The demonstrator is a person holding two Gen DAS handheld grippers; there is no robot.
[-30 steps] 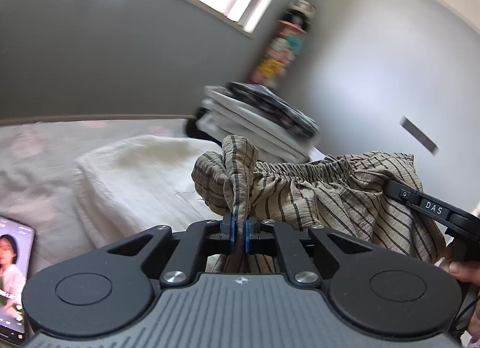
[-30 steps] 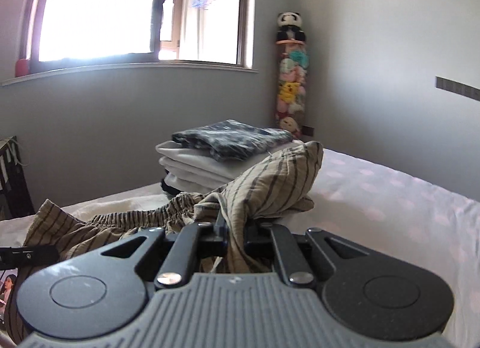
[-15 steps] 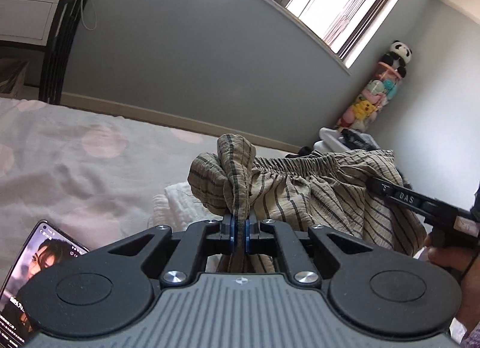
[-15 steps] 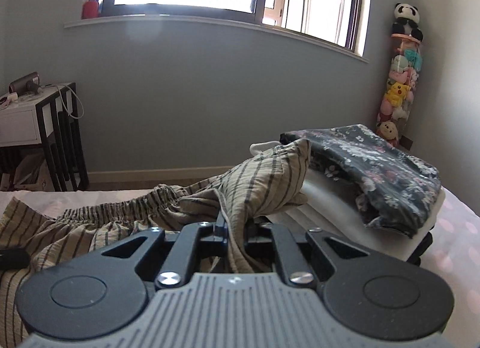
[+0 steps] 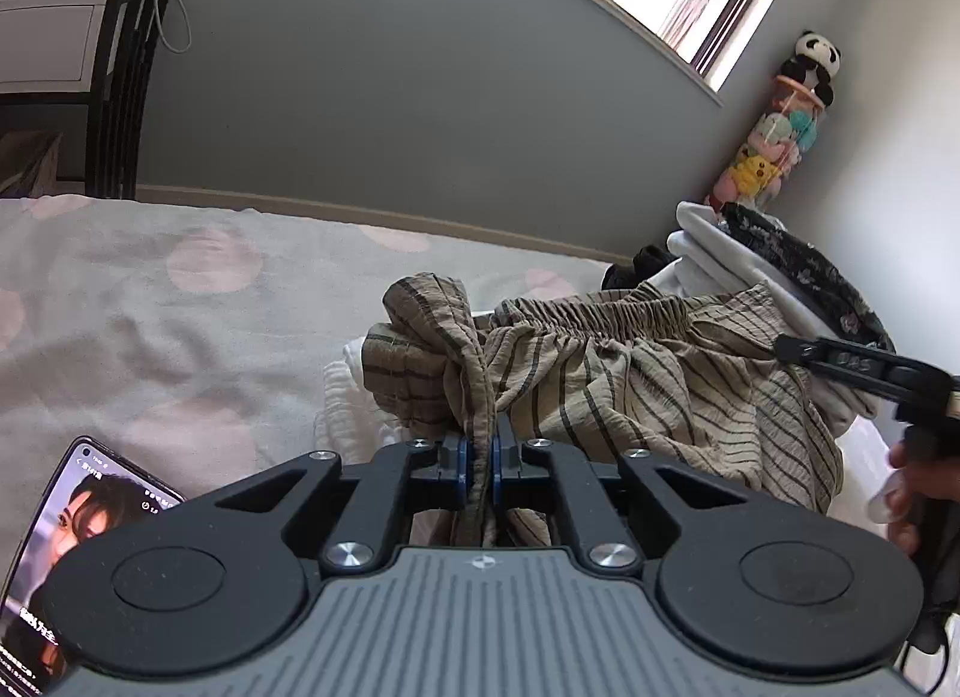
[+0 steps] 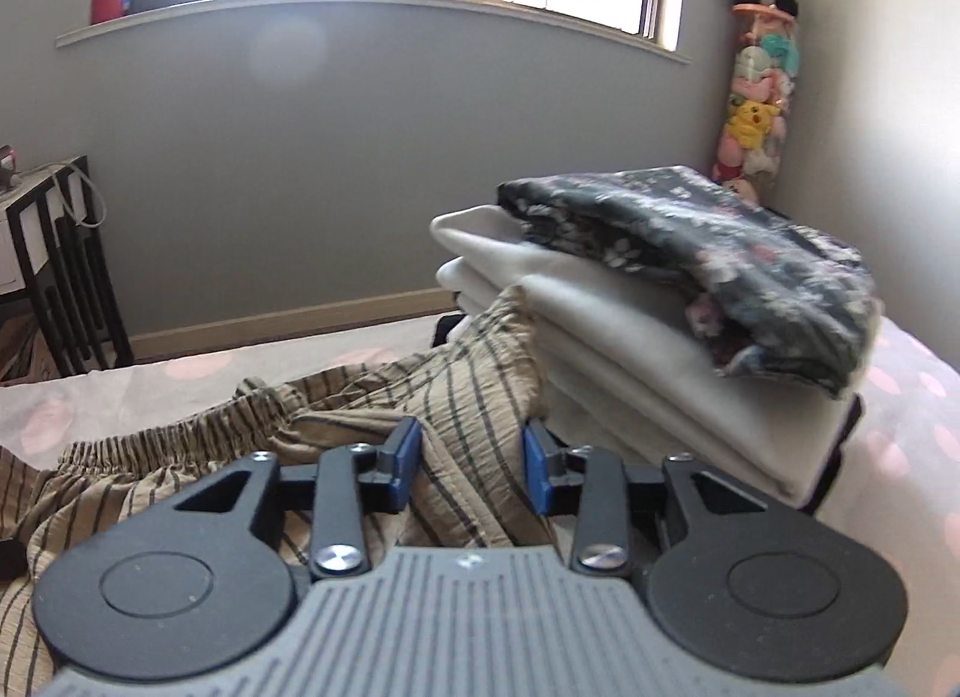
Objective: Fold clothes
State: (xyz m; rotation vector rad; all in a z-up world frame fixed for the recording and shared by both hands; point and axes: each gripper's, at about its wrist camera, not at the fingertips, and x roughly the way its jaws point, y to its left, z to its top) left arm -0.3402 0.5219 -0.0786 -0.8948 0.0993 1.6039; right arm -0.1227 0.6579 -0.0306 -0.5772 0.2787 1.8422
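Observation:
A tan garment with dark stripes [image 5: 630, 373] and an elastic waistband lies bunched on the bed. My left gripper [image 5: 477, 466] is shut on a gathered fold of its left end. In the right wrist view the striped garment [image 6: 456, 397] runs between the blue pads of my right gripper [image 6: 471, 463], whose jaws are opening; the pads stand apart from the cloth. The right gripper's finger [image 5: 852, 364] shows at the garment's right end in the left wrist view, beside a hand [image 5: 906, 487].
A stack of folded white clothes [image 6: 600, 349] topped by a dark floral piece [image 6: 720, 253] stands just right of the striped garment. A phone [image 5: 72, 523] lies on the polka-dot bedspread [image 5: 180, 301] at the lower left. A black side table [image 5: 78, 66] stands at the far left, a column of plush toys [image 6: 756, 72] in the corner.
Both grippers swung left across the bed with the striped garment, bringing it beside the folded stack. The right gripper's jaws have parted off the cloth; the left stays clamped.

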